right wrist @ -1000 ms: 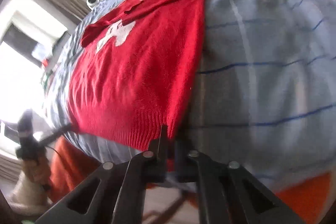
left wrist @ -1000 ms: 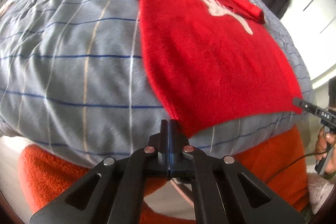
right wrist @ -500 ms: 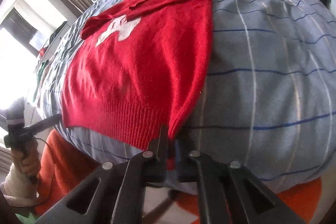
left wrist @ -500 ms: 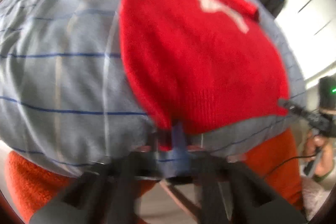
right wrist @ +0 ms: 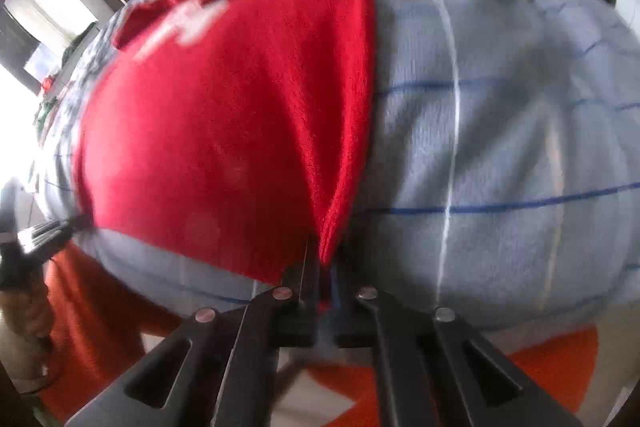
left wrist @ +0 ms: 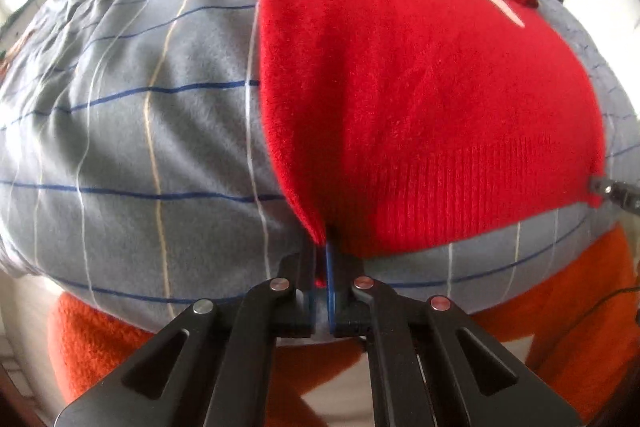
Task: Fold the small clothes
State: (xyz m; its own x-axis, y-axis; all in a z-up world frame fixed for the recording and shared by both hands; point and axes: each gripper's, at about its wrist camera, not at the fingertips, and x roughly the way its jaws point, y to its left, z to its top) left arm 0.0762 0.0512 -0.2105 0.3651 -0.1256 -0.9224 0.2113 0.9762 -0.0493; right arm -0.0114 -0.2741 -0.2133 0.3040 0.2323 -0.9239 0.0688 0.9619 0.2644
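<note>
- The red knitted jumper with a white motif (left wrist: 420,99) lies flat on the grey-blue checked bedcover (left wrist: 132,131), spreading away ahead of both claws, its ribbed hem (left wrist: 472,195) nearest them and its sleeves folded across the far end
- It looks soft, light and limp, with a fuzzy, grippy knit; it should drape and sag rather than hold any shape, and there is nothing fragile about it
- The two hem corners seem the sensible places to take hold, so the lower edge can be carried as one straight line
- The left claw (left wrist: 322,267) is pinched tight on the hem corner directly in front of its tips; a sliver of red shows between the jaws
- The right claw (right wrist: 326,277) is likewise clamped on the opposite hem corner, the knit puckering into a ridge that runs away from its tips
- An orange fuzzy rug (left wrist: 100,343) lies below and behind both claws, under the bedcover's near edge
- The right wrist view is blurred, so how deep that bite goes I cannot tell
</note>
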